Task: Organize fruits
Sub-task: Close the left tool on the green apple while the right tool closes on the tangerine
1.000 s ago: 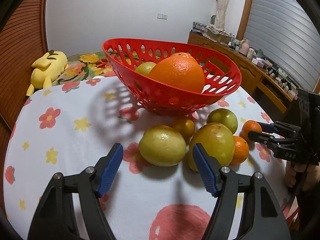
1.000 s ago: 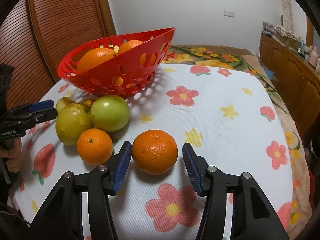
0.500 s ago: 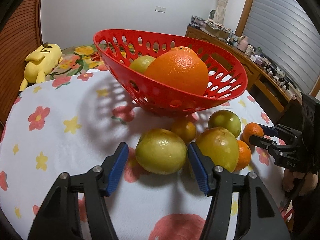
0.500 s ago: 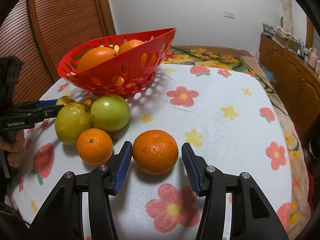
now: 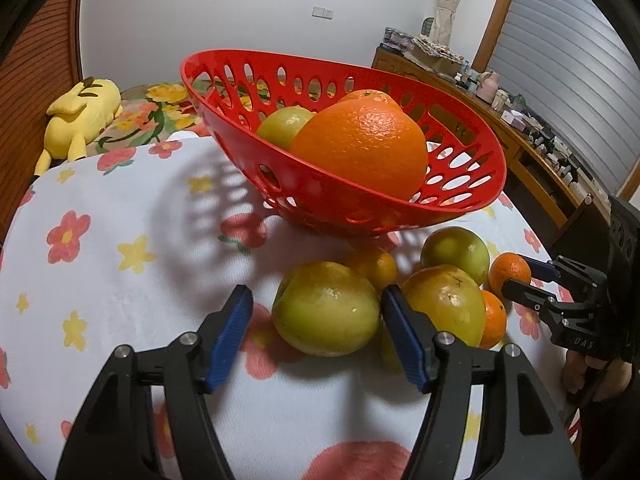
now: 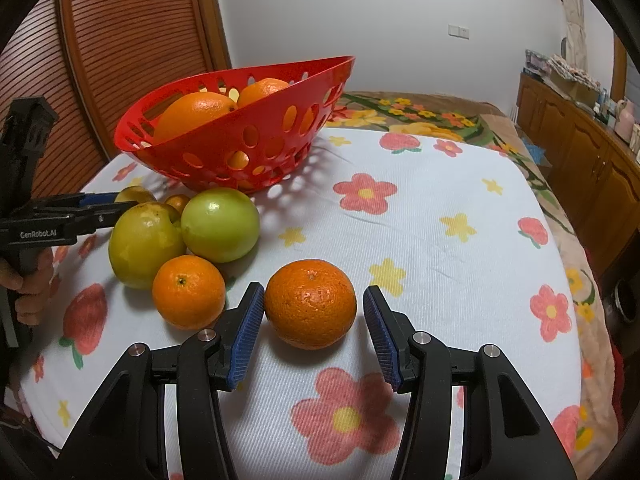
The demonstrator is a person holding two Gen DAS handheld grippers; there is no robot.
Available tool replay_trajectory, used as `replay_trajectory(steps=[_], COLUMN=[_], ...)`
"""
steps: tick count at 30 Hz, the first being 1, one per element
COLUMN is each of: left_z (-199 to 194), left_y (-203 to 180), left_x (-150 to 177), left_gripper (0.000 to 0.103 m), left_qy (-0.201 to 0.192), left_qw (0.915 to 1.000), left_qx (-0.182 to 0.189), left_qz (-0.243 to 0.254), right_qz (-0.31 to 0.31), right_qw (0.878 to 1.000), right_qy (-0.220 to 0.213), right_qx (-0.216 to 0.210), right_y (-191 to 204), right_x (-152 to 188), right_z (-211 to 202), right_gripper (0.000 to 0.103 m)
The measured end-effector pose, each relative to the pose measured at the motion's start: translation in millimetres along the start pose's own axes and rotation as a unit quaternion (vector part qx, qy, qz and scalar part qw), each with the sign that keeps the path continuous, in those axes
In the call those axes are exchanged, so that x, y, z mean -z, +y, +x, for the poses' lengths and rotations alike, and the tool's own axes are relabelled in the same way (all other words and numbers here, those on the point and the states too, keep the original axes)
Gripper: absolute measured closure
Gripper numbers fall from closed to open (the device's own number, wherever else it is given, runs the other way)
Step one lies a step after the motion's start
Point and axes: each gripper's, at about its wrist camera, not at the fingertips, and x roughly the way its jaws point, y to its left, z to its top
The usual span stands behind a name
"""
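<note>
1. The desk (image 6: 460, 184) wears a white cloth printed with red flowers and yellow stars; a white wall, slatted wooden doors and a cluttered wooden sideboard (image 5: 520, 128) ring the room, and a yellow plush toy (image 5: 80, 116) lies at upper left of the left wrist view.
2. The cloth right of centre in the right wrist view lies bare up to the desk's far edge (the fruit crowds the left side).
3. The red basket (image 5: 460, 200) tilts, its long axis running upper left to lower right, holding a large orange (image 5: 360, 148).
4. The left gripper (image 5: 316, 336) has its jaws spread around a yellow-green fruit (image 5: 326, 308), right pad just touching.
5. The right gripper (image 6: 314, 334) has its jaws released, straddling an orange (image 6: 310, 304).
</note>
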Motion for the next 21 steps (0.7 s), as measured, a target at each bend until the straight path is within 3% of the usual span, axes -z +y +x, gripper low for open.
replay_trajectory(steps=[16,21], left_z=[6.6,4.0], left_y=[8.0,2.5], left_x=[-0.2,1.9], left_gripper=[0.035,0.048], left_qy=[0.008,0.008], left_qw=[0.9997,0.9997], left_qx=[0.016,0.021], left_qz=[-0.014,-0.001], right_qz=[-0.001,0.000], right_qw=[1.000,1.000], right_qy=[0.000,0.001], right_qx=[0.000,-0.001], right_y=[0.7,0.3], right_x=[0.1,0.5], right_z=[0.3,0.4], right_gripper=[0.051,0.051])
